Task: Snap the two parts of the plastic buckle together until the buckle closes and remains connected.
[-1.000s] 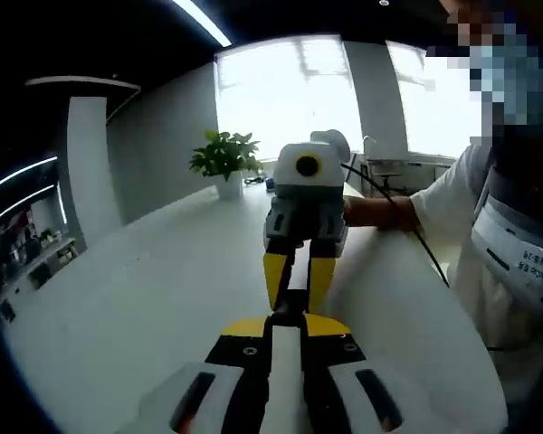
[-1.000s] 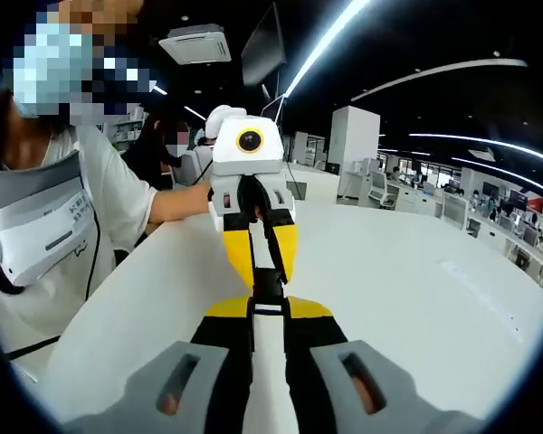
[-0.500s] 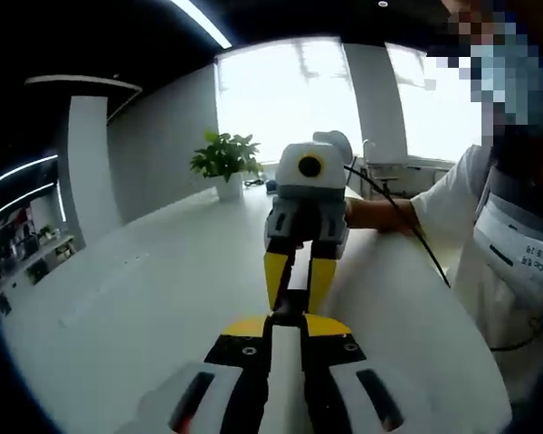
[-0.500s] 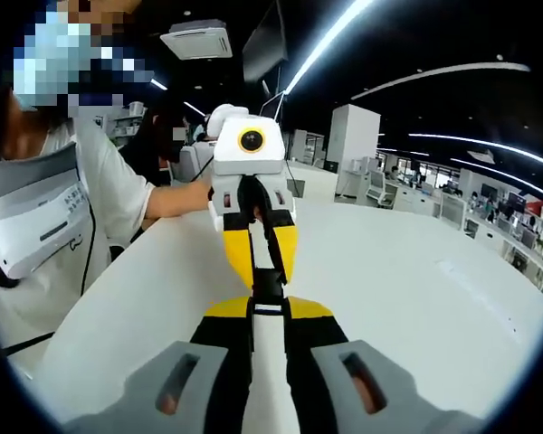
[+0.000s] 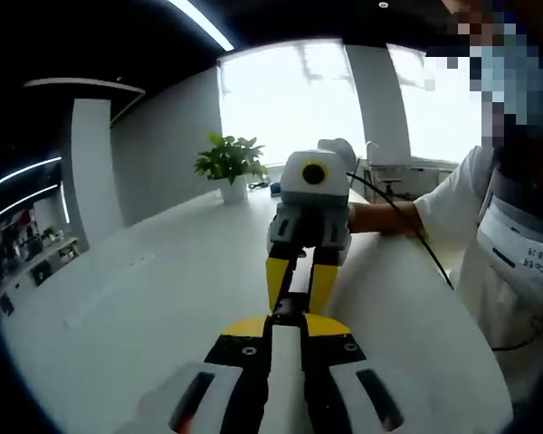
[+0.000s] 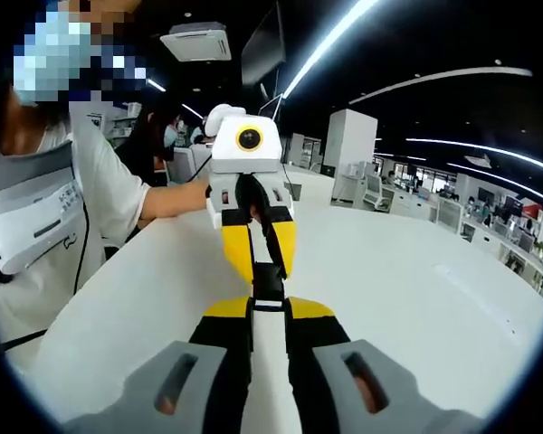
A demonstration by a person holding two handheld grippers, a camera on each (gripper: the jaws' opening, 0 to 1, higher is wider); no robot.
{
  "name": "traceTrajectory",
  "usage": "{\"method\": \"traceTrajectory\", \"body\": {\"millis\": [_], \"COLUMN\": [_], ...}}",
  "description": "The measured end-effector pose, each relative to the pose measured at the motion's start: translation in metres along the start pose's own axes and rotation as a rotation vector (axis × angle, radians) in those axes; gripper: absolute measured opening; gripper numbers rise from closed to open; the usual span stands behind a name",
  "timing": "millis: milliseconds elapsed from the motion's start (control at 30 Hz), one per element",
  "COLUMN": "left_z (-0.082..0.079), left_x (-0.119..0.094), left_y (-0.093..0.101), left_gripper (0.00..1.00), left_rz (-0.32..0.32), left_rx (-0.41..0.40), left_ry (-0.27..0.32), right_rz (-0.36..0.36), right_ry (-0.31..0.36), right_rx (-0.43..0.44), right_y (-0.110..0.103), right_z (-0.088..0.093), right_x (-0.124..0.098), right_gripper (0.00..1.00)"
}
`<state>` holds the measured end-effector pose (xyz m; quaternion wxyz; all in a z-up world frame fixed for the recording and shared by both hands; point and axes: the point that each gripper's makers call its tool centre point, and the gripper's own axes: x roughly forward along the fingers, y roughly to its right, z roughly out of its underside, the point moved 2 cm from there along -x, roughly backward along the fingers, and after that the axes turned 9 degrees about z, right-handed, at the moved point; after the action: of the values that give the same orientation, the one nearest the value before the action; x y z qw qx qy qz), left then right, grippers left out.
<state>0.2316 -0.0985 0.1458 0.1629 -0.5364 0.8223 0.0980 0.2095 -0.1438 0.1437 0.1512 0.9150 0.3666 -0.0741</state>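
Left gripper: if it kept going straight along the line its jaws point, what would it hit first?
The left gripper points tip to tip at the right gripper, with the black buckle pinched between them. It would press the buckle straight into the right gripper's yellow jaws. The gap there looks closed, though depth is unclear.

Plant on table — behind grippers.

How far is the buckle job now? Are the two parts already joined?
Done: each gripper is shut on a black buckle part, left gripper and right gripper, held tip to tip above the white table. In hand: the buckle parts meet between the yellow fingers. Left: whether they have latched is hidden, so a pull check remains.
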Motion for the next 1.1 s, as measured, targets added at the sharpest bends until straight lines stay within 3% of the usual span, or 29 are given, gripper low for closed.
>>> {"method": "traceTrajectory", "body": {"millis": [467, 800, 1100], "left_z": [0.000, 0.002, 0.004], "left_x": [0.000, 0.004, 0.000], "left_y": [0.000, -0.001, -0.004], "left_gripper": [0.10, 0.11, 0.15], "left_rz": [0.003, 0.008, 0.025], "left_rx": [0.002, 0.025, -0.013], "left_ry": [0.008, 0.016, 0.028], "right_rz": [0.006, 0.006, -0.002], "right_ry": [0.043, 0.035, 0.060], "right_rx": [0.020, 0.034, 0.069], "right_y": [0.002, 0.004, 0.002], "right_z": [-0.009, -0.007, -0.010], "right_x": [-0.004, -0.006, -0.005], "right_gripper": [0.12, 0.12, 0.12]}}
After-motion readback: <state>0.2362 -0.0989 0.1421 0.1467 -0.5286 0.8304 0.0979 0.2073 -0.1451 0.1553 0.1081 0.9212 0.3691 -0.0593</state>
